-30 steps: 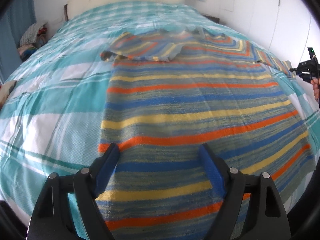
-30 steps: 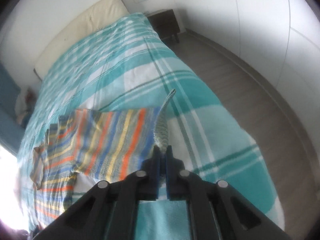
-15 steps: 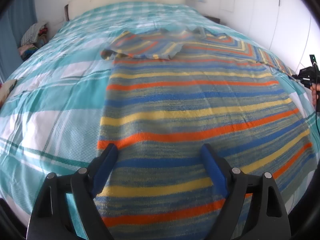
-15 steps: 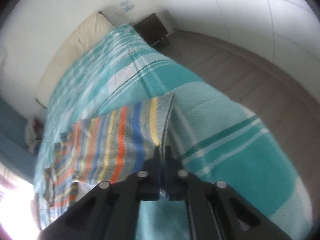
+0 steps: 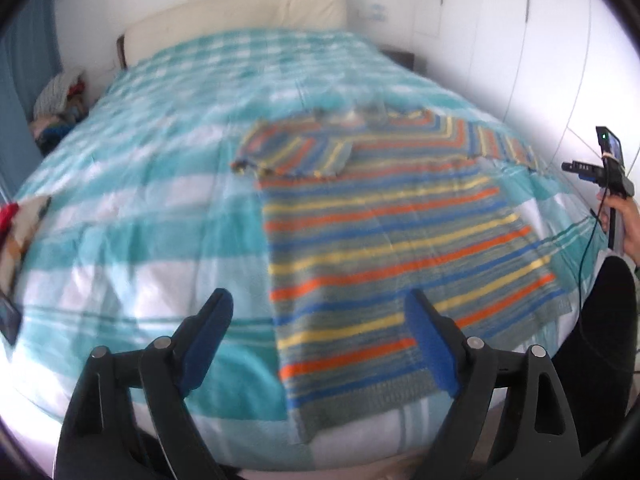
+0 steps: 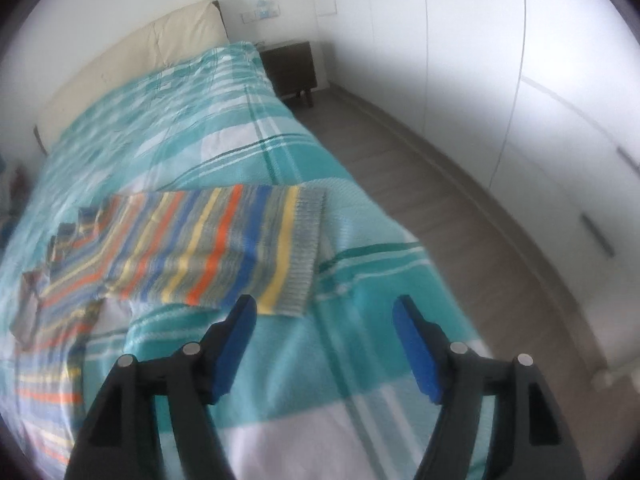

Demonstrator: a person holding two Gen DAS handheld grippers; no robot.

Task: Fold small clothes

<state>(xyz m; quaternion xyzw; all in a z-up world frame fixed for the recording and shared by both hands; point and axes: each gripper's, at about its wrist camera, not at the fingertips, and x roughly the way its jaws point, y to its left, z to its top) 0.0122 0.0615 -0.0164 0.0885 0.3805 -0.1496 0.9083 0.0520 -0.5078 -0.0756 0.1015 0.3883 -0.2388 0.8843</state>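
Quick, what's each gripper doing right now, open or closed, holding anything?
Left gripper: open, holding nothing, above the striped sweater.
Right gripper: open, holding nothing; the sweater's sleeve lies flat on the bed.

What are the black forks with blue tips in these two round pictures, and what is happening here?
They are hand-held grippers; each carries a camera looking along its fingers. One picture is from the left gripper, the other from the right gripper; both are open and hold nothing. A striped knitted sweater lies flat on a bed with a teal checked cover. Its left sleeve is folded across the chest, and its right sleeve lies stretched out sideways. The person's right hand shows at the left picture's edge.
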